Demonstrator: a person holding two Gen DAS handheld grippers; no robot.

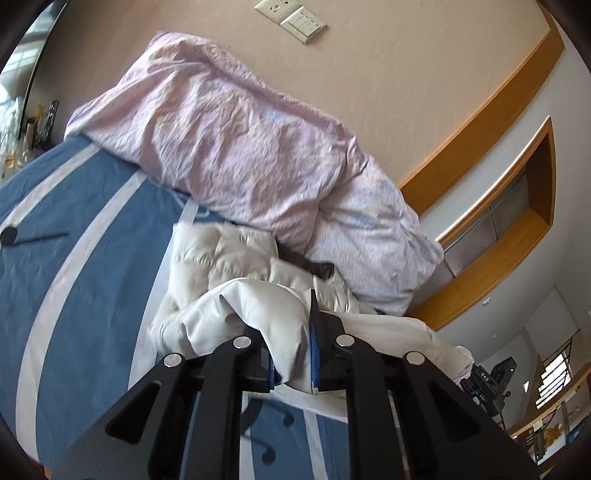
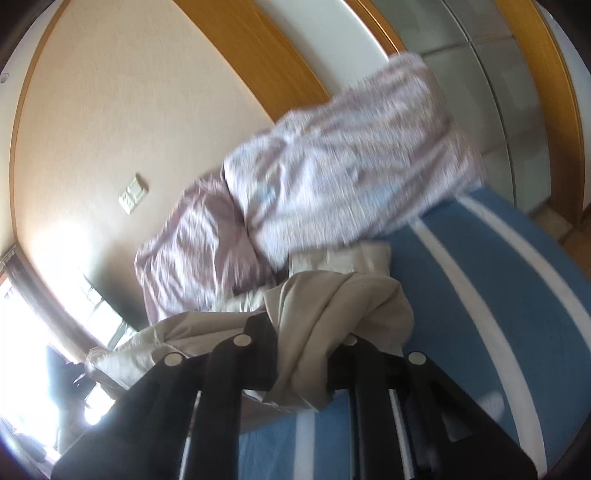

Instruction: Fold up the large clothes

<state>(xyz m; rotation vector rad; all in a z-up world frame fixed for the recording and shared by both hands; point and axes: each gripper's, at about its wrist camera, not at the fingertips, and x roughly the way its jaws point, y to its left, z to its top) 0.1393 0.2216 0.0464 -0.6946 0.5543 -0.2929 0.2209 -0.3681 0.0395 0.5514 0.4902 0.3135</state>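
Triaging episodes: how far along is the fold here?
Early. Done: both grips are made. The left gripper and the right gripper are each shut on a bunched edge of the white padded jacket. In hand: the jacket hangs crumpled between them above the blue striped bed sheet, beside the pink duvet. Left: spreading it flat and every fold; no neat crease shows yet.

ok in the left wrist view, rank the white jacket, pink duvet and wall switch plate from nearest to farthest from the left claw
1. white jacket, pinched in the left claw.
2. pink duvet, heaped behind the jacket on the bed.
3. wall switch plate, on the wall at top.
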